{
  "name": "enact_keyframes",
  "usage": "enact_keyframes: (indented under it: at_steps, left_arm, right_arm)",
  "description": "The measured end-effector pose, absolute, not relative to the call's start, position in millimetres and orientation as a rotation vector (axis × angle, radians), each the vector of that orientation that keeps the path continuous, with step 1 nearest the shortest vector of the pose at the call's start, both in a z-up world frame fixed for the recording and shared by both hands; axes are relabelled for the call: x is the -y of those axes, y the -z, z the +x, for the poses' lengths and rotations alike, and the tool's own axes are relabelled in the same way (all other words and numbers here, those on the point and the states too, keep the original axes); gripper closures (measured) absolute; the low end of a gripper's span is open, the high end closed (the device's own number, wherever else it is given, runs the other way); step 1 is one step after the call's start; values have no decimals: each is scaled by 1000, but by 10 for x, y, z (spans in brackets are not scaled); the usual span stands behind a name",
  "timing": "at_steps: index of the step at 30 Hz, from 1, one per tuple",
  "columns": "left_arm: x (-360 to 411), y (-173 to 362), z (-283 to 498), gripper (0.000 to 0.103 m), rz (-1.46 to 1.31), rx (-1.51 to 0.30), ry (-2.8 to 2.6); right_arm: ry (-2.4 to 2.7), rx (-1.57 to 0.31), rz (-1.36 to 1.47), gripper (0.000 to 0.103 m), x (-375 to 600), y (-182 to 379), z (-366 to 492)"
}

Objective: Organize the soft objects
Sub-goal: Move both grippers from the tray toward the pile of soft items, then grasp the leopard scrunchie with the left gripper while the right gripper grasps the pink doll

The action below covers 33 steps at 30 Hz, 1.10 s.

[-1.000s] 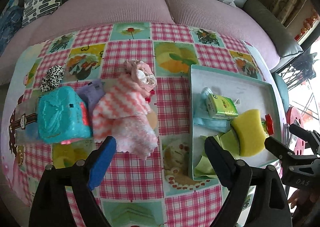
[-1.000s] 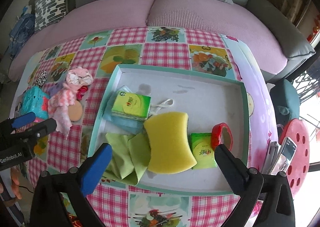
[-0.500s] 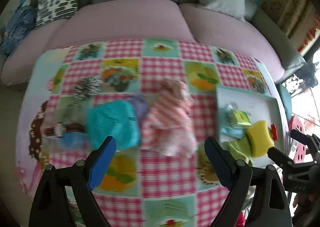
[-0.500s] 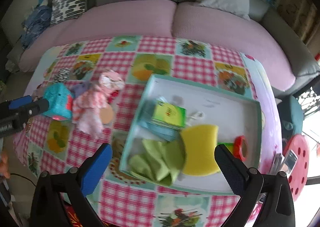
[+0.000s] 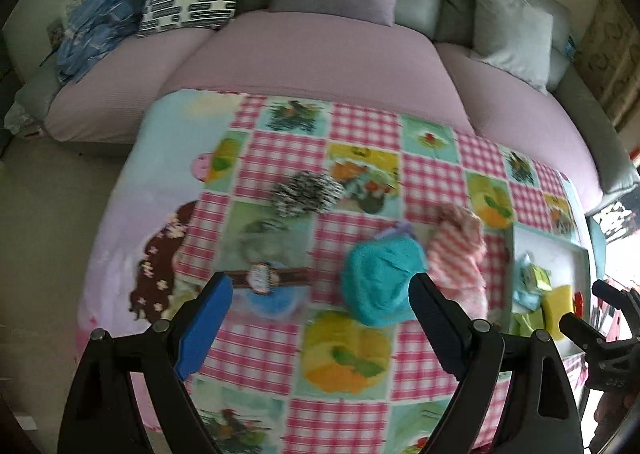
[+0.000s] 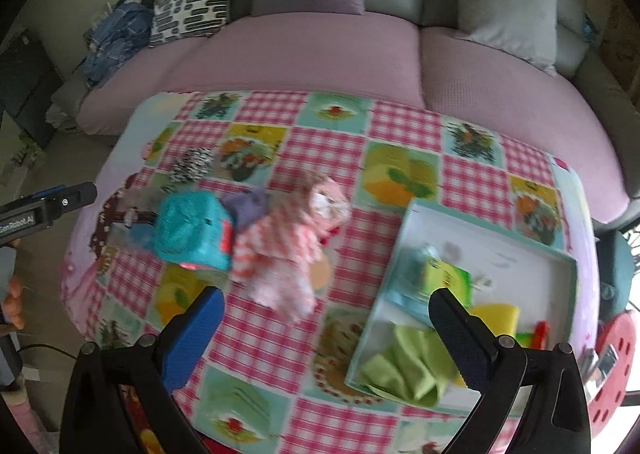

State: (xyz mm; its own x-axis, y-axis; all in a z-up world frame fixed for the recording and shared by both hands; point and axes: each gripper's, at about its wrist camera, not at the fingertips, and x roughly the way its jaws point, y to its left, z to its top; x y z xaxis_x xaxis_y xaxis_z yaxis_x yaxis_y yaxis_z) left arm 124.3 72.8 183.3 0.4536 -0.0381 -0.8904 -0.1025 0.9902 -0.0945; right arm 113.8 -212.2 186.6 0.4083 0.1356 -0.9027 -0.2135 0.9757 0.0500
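My left gripper (image 5: 318,320) and right gripper (image 6: 326,334) gape empty; pink-white chevron cloth (image 6: 280,258) lies crumpled mid-frame, touching teal tissue pack (image 6: 192,232), blurred

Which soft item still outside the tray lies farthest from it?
The black-and-white spotted scrunchie, at the table's far left; the teal pack and pink checked cloth sit nearer the tray.

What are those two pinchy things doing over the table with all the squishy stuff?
A person holds a hand-held gripper in each hand, sorting soft things into the tray. The left hand-held gripper and the right hand-held gripper are both open and empty. The yellow sponge and green cloth lie in the tray. The teal pouch and pink cloth sit on the tablecloth.
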Motion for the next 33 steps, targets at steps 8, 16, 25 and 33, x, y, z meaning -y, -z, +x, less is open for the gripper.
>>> enact_keyframes:
  at_steps: [8, 16, 25, 33]
  left_arm:
    - [-1069, -1762, 1471, 13, -188, -1083, -35]
    - [-1106, -1477, 1884, 1, -187, -1105, -2]
    - [-1047, -1024, 2469, 1, -185, -1222, 35]
    - [-971, -592, 2833, 1, -207, -1332, 25]
  right_arm:
    - [-248, -1160, -87, 0, 1795, -1750, 1493]
    - [-224, -1212, -88, 0, 1714, -1432, 1937]
    - [-162, -1292, -31, 0, 1817, -952, 2424]
    - [-131, -1329, -3, 13, 1877, -629, 2682]
